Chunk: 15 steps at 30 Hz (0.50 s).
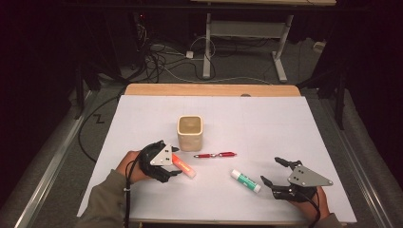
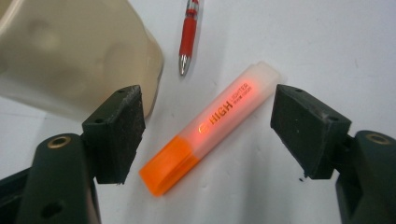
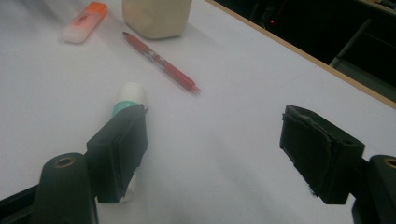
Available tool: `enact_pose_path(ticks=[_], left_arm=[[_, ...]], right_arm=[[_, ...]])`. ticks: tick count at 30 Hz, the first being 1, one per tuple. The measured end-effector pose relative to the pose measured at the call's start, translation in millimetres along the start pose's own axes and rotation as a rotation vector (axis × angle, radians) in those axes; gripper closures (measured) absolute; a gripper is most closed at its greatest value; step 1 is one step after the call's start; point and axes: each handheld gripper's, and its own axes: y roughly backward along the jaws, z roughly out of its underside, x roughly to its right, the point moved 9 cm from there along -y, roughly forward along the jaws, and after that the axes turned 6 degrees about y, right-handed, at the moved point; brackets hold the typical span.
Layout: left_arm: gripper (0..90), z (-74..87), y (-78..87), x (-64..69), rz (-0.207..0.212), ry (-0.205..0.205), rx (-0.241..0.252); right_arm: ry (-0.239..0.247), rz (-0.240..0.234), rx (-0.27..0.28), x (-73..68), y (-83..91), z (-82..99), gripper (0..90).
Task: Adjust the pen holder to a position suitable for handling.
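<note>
Orange highlighter (image 2: 212,130) lies flat on the white table sheet (image 1: 285,123), toward its near-left corner, between the parted jaws of the left gripper (image 2: 208,135); neither pad touches it. Its long axis runs diagonally across the gap, cap end farther off. The right gripper (image 1: 275,172), jaws likewise apart and empty, sits near the near-right corner beside a glue stick (image 1: 245,180). Farther in: red pen (image 1: 215,155), then beige cup (image 1: 190,132). Judgement: left gripper is nearer; closing should catch the barrel obliquely.

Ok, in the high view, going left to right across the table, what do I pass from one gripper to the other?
Left gripper with jaws open around the orange highlighter → beige cup → red pen → glue stick → right gripper, jaws open and holding nothing.
</note>
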Motion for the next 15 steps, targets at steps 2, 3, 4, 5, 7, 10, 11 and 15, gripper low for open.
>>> enact_pose_path(ticks=[2, 3, 4, 5, 7, 10, 11, 15], left_arm=[[26.2, 0.1, 2.5, -2.9, -0.01, 0.03, 0.027], [26.9, 0.2, 3.4, -7.6, -0.047, 0.055, 0.033], [26.9, 0.7, 4.3, -12.0, -0.081, 0.074, 0.037], [26.6, 0.4, 6.0, -15.3, -0.101, 0.086, 0.054], [26.8, -1.9, 9.8, -23.3, -0.14, 0.131, 0.101], [27.3, -10.0, 16.0, -34.2, -0.171, 0.169, 0.16], [27.5, -14.6, 18.5, -37.0, -0.166, 0.18, 0.183], [29.2, -36.5, 24.4, -44.5, -0.153, 0.168, 0.233]], right_arm=[[0.001, -0.007, 0.001, -0.6, -2.8, -0.8, 23.6], [0.001, -0.007, 0.001, -0.6, -3.9, -1.2, 23.6], [0.001, -0.007, 0.001, -0.6, -3.9, -1.2, 23.6], [0.003, -0.013, 0.004, -1.1, -5.5, -2.4, 23.9], [0.003, -0.012, 0.003, -1.2, -6.1, -2.8, 24.0], [0.0, -0.019, 0.003, -1.5, -8.8, -2.9, 24.0], [-0.001, -0.019, 0.001, -1.6, -8.8, -2.6, 24.0], [-0.003, -0.014, 0.001, -1.0, -7.6, -2.9, 24.0]])
